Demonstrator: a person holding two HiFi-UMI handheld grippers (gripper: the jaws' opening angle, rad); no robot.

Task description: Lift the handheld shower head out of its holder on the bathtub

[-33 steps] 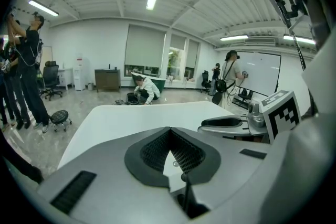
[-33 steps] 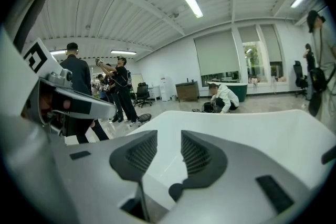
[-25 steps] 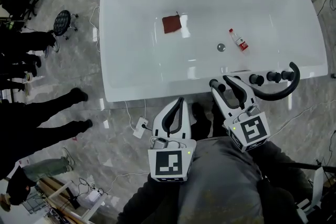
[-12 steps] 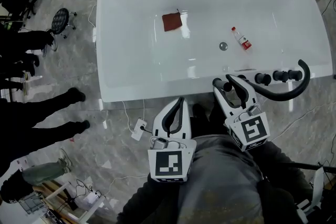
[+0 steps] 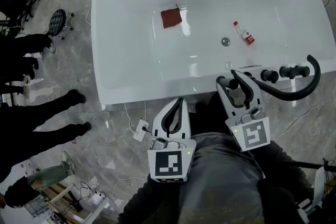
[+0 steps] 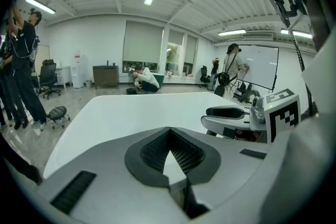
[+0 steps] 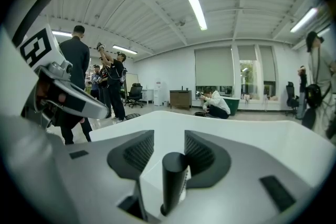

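Your right claw [image 7: 169, 139], jaws just opening, straddles the shower head [image 7: 173, 181] ungripped; left claw [image 6: 169, 131] closed, empty; lift not started.

bathtub [image 5: 131, 60]: glossy white | cloth [image 5: 171, 18]: rust-red | bottle [image 5: 244, 33]: clear, red cap and label | shower head [image 7: 173, 176]: black | faucet spout [image 5: 292, 96]: black | floor [image 5: 79, 52]: grey, marbled | left tool [image 5: 180, 101], right tool [image 5: 229, 79]: pale grey, black ribbed pads, black-and-white square markers

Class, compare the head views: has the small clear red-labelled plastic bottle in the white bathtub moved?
No. The small clear bottle still lies right of the round metal drain, same gap; only the camera shifted.
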